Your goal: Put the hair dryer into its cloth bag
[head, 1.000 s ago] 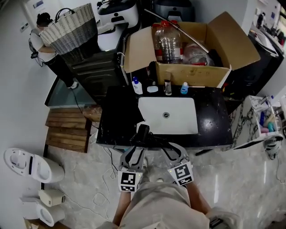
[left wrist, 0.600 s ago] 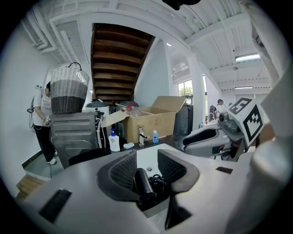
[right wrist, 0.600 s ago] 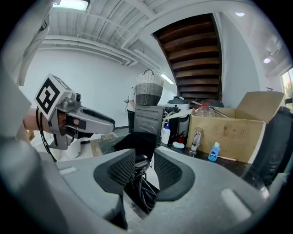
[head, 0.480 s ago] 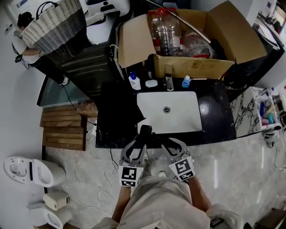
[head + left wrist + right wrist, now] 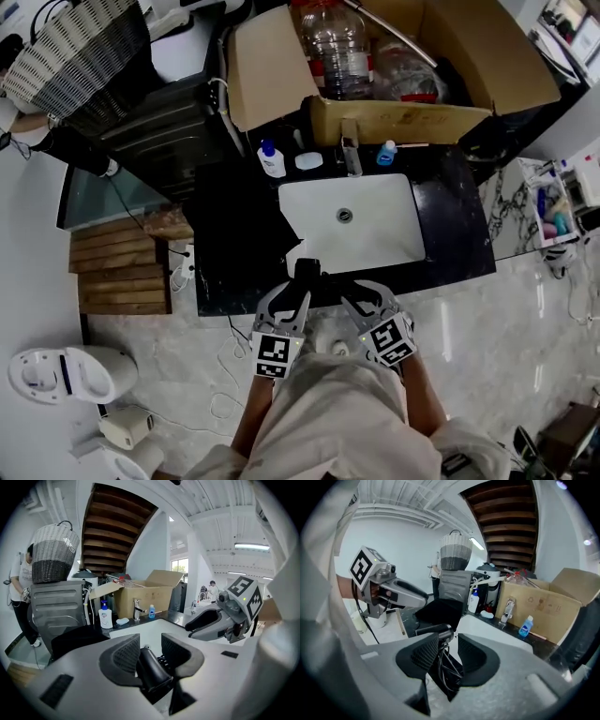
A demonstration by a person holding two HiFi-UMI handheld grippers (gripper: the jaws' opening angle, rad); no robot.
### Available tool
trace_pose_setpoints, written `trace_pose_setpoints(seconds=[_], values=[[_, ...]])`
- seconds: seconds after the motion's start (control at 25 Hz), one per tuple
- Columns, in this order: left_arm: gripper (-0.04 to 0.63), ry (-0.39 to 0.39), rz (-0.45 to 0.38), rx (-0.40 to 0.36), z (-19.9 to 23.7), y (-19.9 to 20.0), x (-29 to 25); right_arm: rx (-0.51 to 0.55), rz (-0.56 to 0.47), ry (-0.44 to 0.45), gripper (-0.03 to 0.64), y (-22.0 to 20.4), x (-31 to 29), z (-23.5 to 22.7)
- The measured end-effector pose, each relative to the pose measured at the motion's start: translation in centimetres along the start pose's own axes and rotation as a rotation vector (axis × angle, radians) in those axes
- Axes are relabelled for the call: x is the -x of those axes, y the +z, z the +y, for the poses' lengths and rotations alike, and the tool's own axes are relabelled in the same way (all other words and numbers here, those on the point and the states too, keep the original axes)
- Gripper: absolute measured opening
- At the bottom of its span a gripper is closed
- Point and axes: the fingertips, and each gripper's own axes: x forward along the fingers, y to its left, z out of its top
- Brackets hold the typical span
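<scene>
Head view, looking steeply down on a black counter (image 5: 455, 225) with a white sink basin (image 5: 375, 234) set into it. At 6 o'clock of the basin, over the counter's near edge, the black hair dryer (image 5: 307, 273) sits between two claws. The left claw (image 5: 300, 292) comes in from 7 o'clock and the right claw (image 5: 345, 292) from 5 o'clock. Left gripper view: the left claw is clenched on the hair dryer's black cylindrical body, with both ribbed pads against it. Right gripper view: the right claw is clenched on the looped black cord (image 5: 443, 667) that hangs from the hair dryer. The dryer's body lies just beyond the jaws at 12 o'clock. The dark cloth bag (image 5: 77, 641) lies slack on the counter at 9 o'clock of the basin, apart from both claws, and the hair dryer is outside it. Along the counter's far edge, at 12 o'clock of the basin, stands a faucet (image 5: 350, 156). A white pump bottle (image 5: 270, 161) stands at its 9 o'clock and a small blue bottle (image 5: 385, 153) at its 3 o'clock. Behind these is an open cardboard box (image 5: 412, 122) holding a large clear bottle (image 5: 330, 42). A woven basket (image 5: 70, 66) occupies the 10 o'clock corner, with a person (image 5: 18, 597) standing beneath it.
</scene>
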Motion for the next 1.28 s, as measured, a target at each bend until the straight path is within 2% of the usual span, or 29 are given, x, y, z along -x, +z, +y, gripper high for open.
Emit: trace_pose_setpoints(seconds=[0.4,0.8,1.0,1.28], values=[[0.143,-0.155,0.081,-0.014,0.8,-2.0,-2.6,0.054,0.154,0.064,0.129,-1.7,-2.2,1.2],[0.143,-0.300,0.151,-0.046,0.4,-3.6,-4.2,0.117,0.278,0.108,0.171,-3.6,-4.3,1.8],[0.143,-0.347,0.155,-0.061,0.1,-3.6,-4.5,0.171,0.362,0.165,0.240,-5.1,-5.0,2.4],[0.143,-0.378,0.162,-0.075,0.4,-3.8,-4.5,0.226,0.417,0.182,0.273,-6.3,-6.4,2.6]])
